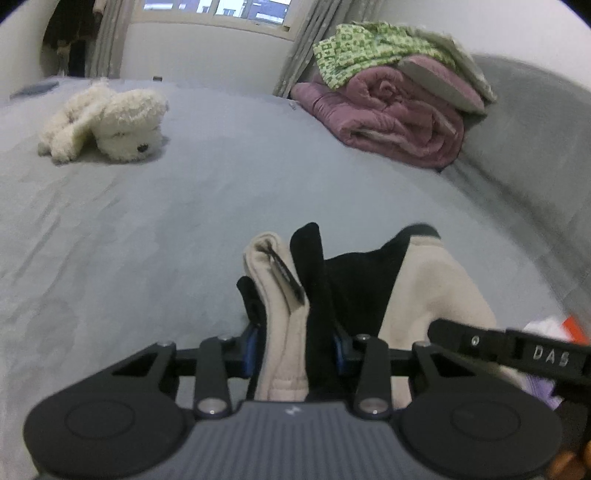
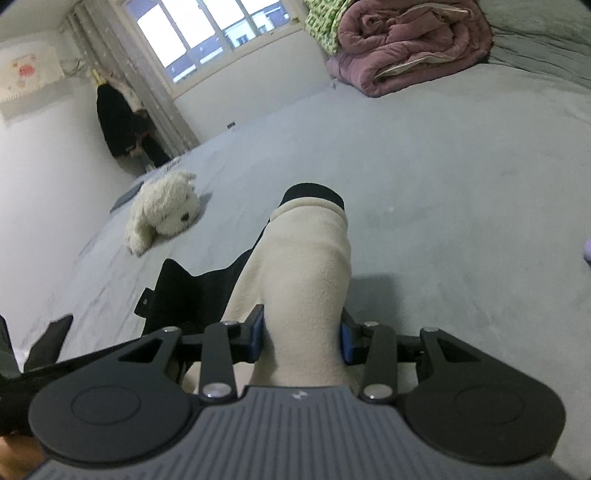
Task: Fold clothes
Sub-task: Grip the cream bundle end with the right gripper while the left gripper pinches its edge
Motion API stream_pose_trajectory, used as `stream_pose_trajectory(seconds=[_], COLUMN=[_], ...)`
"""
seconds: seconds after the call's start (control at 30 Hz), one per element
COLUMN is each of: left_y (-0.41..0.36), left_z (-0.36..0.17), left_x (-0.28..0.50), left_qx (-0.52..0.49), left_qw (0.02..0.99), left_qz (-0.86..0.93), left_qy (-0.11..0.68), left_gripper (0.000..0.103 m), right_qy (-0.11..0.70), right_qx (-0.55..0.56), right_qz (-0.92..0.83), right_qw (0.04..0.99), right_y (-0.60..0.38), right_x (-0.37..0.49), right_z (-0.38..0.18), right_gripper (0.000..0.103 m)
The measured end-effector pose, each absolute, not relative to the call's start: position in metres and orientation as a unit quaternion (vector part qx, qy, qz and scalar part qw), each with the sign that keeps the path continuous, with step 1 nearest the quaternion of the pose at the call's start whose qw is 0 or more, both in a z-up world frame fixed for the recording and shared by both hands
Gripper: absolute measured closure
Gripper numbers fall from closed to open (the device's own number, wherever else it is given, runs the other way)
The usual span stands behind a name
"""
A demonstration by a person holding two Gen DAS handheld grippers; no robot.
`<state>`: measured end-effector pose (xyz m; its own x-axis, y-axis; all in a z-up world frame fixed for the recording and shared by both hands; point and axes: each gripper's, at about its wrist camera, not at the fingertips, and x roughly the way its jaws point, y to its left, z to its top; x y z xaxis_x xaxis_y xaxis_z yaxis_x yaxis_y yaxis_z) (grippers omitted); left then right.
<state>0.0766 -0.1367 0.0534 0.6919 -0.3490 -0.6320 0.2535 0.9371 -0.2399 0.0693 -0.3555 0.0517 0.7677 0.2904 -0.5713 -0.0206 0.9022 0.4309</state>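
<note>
Fleece garment (image 1: 424,295), cream with black trim, held up off the grey bed (image 1: 184,206) between the 2 grippers.

Left gripper (image 1: 295,347): jaws pressed in on a bunched fold of the garment, cream layer and black layer side by side between the blue pads (image 1: 251,347). A small dark tag (image 1: 286,275) hangs on the cream edge just ahead of the jaws. Rest of the garment drapes off to the gripper's right, where the black frame of the other tool (image 1: 509,350) crosses the corner of the view.

Right gripper (image 2: 303,338): jaws pinched on a cream sleeve (image 2: 306,266); its black cuff (image 2: 314,194) stands straight ahead of the fingers. Black panel (image 2: 184,295) of the garment trails to the gripper's left.

Ahead and left of both grippers, a white plush dog (image 1: 107,125) lies on the bed, well apart from the garment. Ahead and right, a rolled pink quilt (image 1: 391,114) with green patterned cloth (image 1: 369,48) piled on top, at the far edge of the bed. Window (image 2: 207,33) and curtain (image 2: 147,85) beyond; dark clothing (image 2: 118,122) hangs by the wall at far left.
</note>
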Motion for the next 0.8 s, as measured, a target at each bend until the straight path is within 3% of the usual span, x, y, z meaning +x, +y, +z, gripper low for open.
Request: stream_pose_trajectory(seconds=[0.27,0.8], left_y=[-0.149,-0.187], left_z=[0.056,0.074], left_x=[0.049,0.013], left_qx=[-0.003,-0.018], left_qw=[0.925,0.927], left_qz=[-0.12,-0.107], left_qy=[0.362,0.359], left_gripper=[0.065,0.065], right_qy=[0.339,0.317], right_qx=[0.169,0.111], right_qz=[0.11,0.126], right_qw=[0.919,0.933], right_y=[-0.35,-0.378], right_x=[0.056,0.021], right_z=[0.052,0.071], right_gripper=[0.06,0.06])
